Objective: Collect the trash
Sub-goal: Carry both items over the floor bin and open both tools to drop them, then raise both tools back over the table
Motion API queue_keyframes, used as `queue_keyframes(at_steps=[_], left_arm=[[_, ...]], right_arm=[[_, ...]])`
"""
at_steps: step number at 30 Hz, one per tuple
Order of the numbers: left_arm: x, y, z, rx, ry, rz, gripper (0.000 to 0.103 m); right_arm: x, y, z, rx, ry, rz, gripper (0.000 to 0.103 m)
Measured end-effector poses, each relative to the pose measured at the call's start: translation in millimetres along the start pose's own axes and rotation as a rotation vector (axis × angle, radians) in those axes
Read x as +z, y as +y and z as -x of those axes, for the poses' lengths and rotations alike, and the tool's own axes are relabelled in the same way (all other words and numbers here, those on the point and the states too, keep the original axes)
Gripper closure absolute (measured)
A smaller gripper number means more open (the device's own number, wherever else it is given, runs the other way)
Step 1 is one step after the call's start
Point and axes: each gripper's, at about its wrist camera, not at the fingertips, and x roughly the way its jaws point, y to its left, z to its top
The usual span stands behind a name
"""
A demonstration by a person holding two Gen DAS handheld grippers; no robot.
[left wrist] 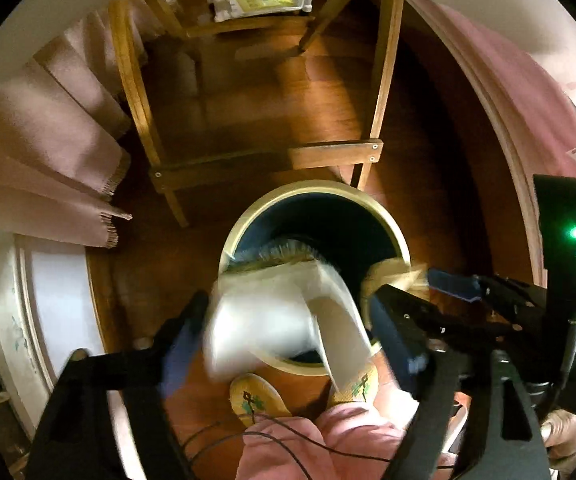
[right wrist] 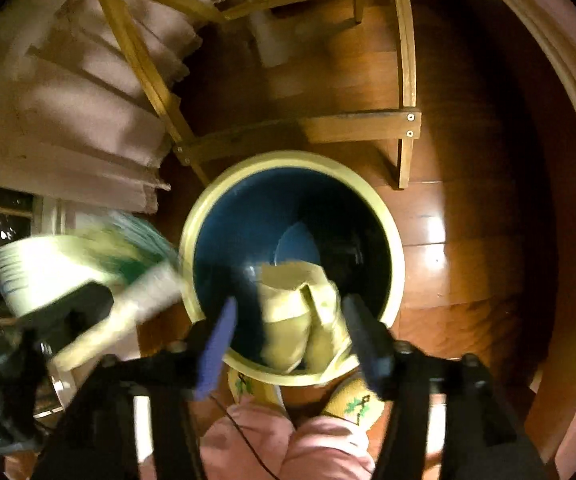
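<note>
A round trash bin (left wrist: 396,236) with a cream rim and dark blue inside stands on the wooden floor; it also shows in the right wrist view (right wrist: 203,208). My left gripper (left wrist: 288,332) is wide open above the bin's near side, and a blurred white carton (left wrist: 271,316) hangs between its jaws, not gripped. My right gripper (right wrist: 292,332) is open over the bin, with a crumpled tan paper piece (right wrist: 300,316) loose between its jaws. The white and green carton also shows at left in the right wrist view (right wrist: 71,268).
A wooden table frame (left wrist: 263,160) stands just behind the bin, with pink cloth (left wrist: 47,160) hanging at left. The person's slippers (left wrist: 255,396) and pink trousers are right below the bin. A white door frame (left wrist: 500,128) curves at right.
</note>
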Motion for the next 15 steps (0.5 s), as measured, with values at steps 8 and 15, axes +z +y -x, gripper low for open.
queue_keyframes(at_steps=[8,15], left_arm=[[4.5,8.8,51.2,-0.014,-0.06,0.007,0.004],[5.9,8.5,141.9,-0.032,-0.092,-0.021,0.004]], right_arm=[[-2.5,11.1,39.5,-0.008,-0.042,-0.042,0.034],[-11.9,34.3,133.4,0.004,-0.094,-0.077,0.034]])
